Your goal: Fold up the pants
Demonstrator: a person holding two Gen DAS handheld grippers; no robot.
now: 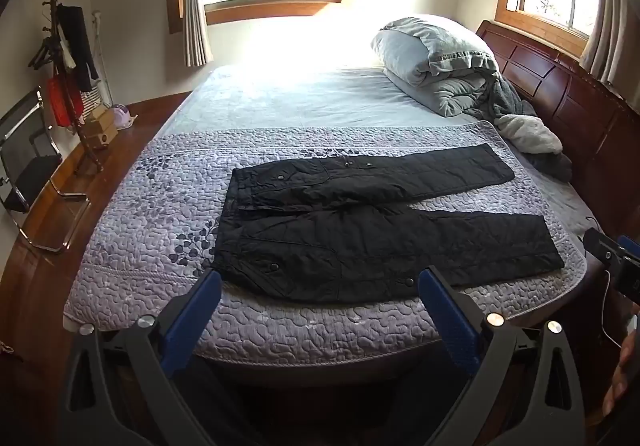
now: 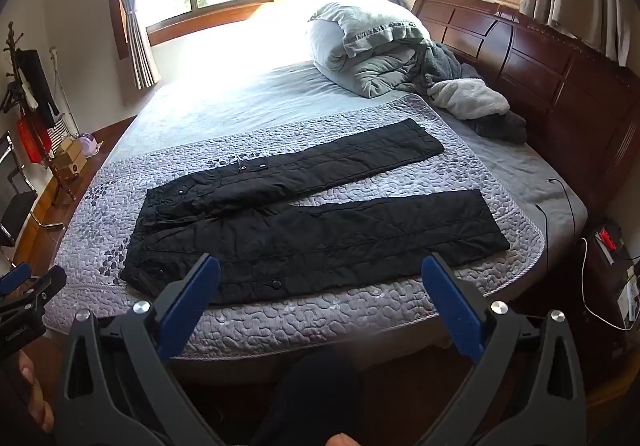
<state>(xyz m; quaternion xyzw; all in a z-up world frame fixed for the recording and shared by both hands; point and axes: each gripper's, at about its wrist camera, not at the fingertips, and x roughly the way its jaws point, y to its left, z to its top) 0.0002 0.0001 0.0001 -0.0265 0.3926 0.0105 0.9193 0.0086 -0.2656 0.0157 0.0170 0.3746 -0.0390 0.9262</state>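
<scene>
The black pants (image 1: 376, 230) are lying flat on the bed (image 1: 280, 330), legs parted toward the right. Both the left tool (image 1: 320, 282) and right tool (image 2: 320, 266) are hanging released, grasping nothing. A shallow pinch is risking snagging the quilt (image 2: 360, 310) underneath too.

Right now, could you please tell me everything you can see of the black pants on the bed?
The black pants lie flat and unfolded on the purple quilted bedspread, waistband toward the left, both legs spread apart toward the headboard side. The fabric looks quilted or padded and slightly wrinkled, with snap buttons on flap pockets and along the near leg's side. Only the bedspread touches them; both tongs hover open short of the near edge.
</scene>
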